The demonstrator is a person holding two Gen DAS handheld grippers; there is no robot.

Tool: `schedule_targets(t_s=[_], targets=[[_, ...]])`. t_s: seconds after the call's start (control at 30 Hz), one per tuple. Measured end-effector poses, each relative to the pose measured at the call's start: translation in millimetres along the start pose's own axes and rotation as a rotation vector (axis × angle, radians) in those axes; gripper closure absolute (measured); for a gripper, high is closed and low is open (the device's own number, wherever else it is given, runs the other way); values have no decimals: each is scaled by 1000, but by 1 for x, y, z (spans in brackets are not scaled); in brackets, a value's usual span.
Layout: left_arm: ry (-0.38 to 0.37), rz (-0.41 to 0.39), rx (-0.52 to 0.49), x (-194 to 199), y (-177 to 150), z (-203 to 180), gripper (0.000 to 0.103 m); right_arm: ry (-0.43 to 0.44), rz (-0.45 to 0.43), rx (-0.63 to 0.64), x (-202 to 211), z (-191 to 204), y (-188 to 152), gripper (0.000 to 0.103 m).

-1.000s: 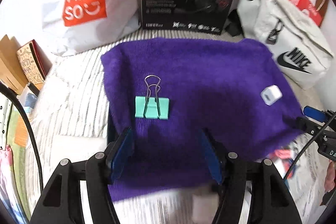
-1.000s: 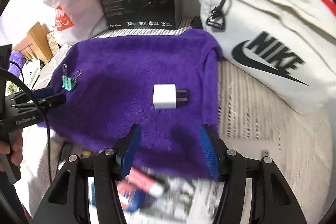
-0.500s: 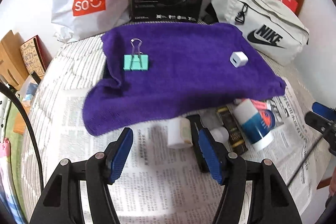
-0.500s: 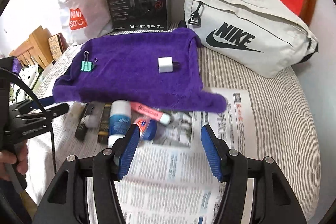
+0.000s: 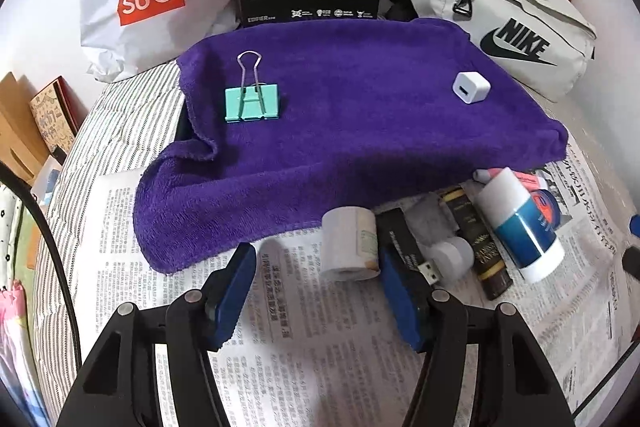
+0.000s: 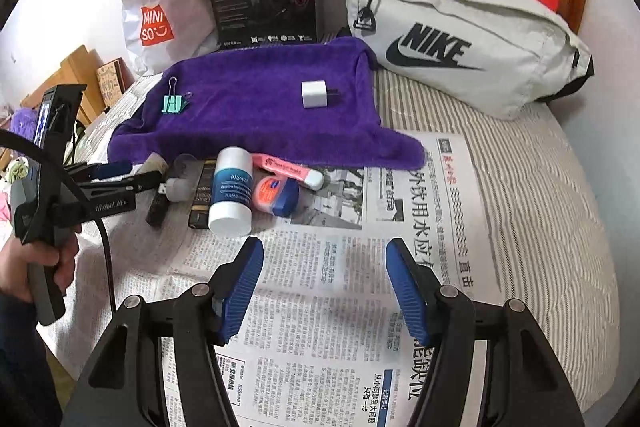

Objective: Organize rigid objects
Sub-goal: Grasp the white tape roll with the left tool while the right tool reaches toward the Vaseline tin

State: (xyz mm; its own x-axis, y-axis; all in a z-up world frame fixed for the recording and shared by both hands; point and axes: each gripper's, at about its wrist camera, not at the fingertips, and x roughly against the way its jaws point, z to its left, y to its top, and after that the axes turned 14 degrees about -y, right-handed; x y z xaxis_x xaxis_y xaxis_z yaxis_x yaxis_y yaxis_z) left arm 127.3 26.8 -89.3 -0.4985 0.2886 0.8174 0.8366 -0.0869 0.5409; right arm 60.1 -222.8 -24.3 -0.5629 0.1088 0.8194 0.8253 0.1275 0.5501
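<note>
While both grippers, left gripper (image 5: 316, 287) and right gripper (image 6: 324, 283), hang parted and empty, the small paper roll (image 5: 349, 243) (probably light, crushable) lies just beyond the left's jaws, best pinched across its sides.

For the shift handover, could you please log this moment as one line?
left hand-held gripper: open, empty | right hand-held gripper: open, empty | binder clip, charger: on purple towel
</note>
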Motion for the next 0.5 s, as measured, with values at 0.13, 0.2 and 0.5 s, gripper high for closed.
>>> schedule_targets(t_s=[0.13,0.2,0.5], targets=[[11,-3,-10,-9,0,-3,46,19,11,1,-9,-1,-1,40],[3,-5,-3,-10,2,-5,46,57,21,-20,-14,-3,-1,40],[-24,-23,-32,-10,5,-12,69,103,66,-37,-32,-1,-3,40]])
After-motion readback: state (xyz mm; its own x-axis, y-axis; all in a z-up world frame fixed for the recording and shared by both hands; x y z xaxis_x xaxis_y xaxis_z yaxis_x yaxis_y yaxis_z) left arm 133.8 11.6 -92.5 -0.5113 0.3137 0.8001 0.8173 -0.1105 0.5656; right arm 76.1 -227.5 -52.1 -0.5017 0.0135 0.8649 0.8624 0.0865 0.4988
